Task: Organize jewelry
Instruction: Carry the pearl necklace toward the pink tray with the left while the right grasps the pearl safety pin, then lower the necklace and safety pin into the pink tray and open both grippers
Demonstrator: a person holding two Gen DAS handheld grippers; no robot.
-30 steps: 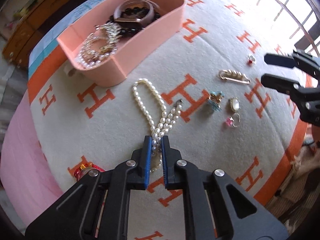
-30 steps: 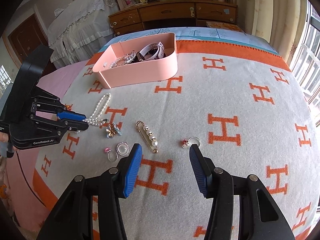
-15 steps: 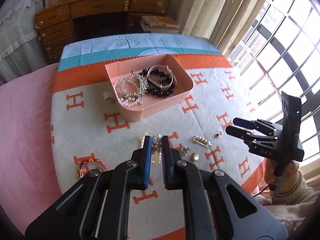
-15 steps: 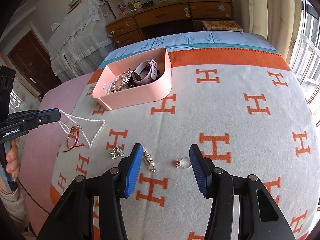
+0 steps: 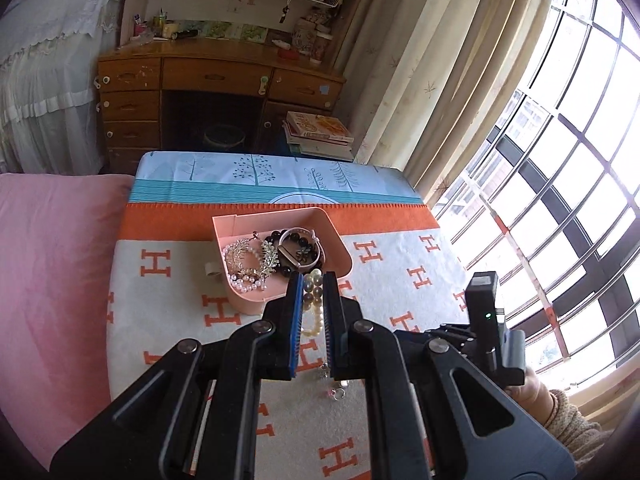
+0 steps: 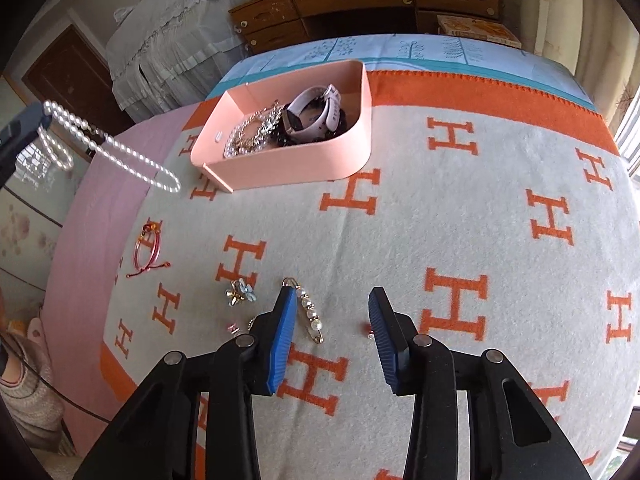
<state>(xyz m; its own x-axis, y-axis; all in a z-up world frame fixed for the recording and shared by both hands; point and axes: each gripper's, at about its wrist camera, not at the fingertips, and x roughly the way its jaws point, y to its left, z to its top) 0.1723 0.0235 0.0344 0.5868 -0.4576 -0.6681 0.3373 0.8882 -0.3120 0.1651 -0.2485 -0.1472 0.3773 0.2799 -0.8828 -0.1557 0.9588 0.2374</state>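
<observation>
Daylight enters through the window (image 5: 560, 184), which is overexposed with glare. Interior evenly lit, shadows soft. Strong fisheye bending and dark vignetting at edges; focus sharp.

Large orange letter "H" repeats across the cream blanket (image 6: 472, 208) on the bed | same "H" pattern shows in the left wrist view (image 5: 404, 264) | print on the stacked book (image 5: 320, 126) covers beside the wooden desk is too small to read | no other legible text

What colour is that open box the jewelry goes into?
The box is a pale peach pink, plain with no pattern. It shows best in the right wrist view.
</observation>
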